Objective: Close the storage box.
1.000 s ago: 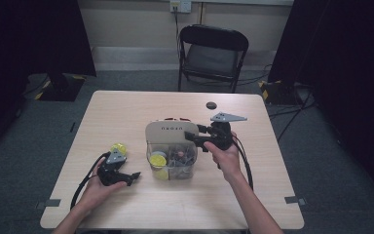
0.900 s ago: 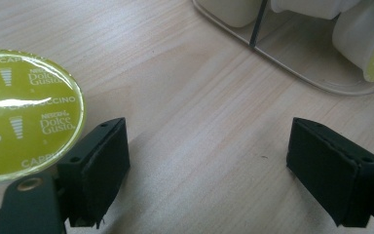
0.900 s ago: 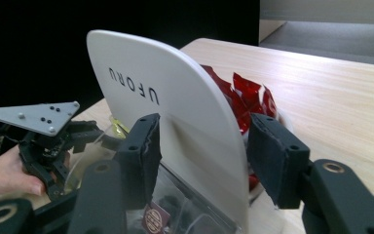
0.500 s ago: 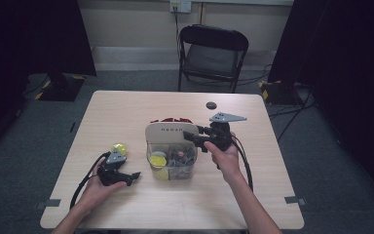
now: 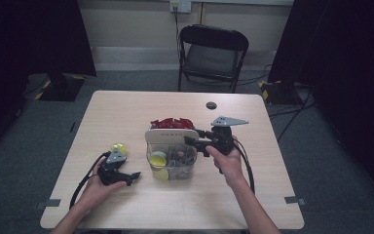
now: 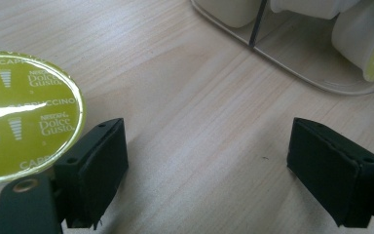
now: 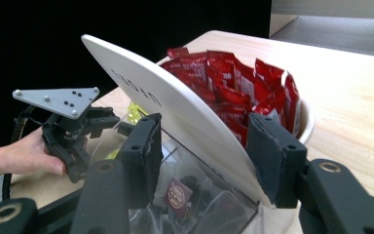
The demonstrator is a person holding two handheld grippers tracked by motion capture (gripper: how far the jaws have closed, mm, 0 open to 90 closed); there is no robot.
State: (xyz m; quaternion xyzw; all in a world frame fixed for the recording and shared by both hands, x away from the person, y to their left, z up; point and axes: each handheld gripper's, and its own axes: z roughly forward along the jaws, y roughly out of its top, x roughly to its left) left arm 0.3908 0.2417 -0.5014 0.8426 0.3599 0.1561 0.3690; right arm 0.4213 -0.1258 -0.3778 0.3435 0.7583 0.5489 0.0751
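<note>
A clear container [image 5: 171, 165] of coffee capsules stands mid-table, with a white curved panel [image 5: 170, 135] at its back and red packets [image 5: 171, 123] behind that. My right gripper [image 5: 191, 141] comes in from the right. Its jaws stand one on each side of the white panel [image 7: 175, 109] and press on it, with the red packets [image 7: 233, 83] just beyond. My left gripper [image 5: 131, 176] lies low on the table to the container's left, open and holding nothing. A yellow-green capsule [image 6: 22, 114] sits beside its left jaw, outside the gap. The same capsule [image 5: 118, 147] is on the wood.
A small dark disc [image 5: 211, 105] lies near the table's far edge. A black folding chair [image 5: 212, 51] stands behind the table. Cables trail from both grippers toward the front edge. The container's wall [image 6: 292, 73] is close ahead of my left gripper.
</note>
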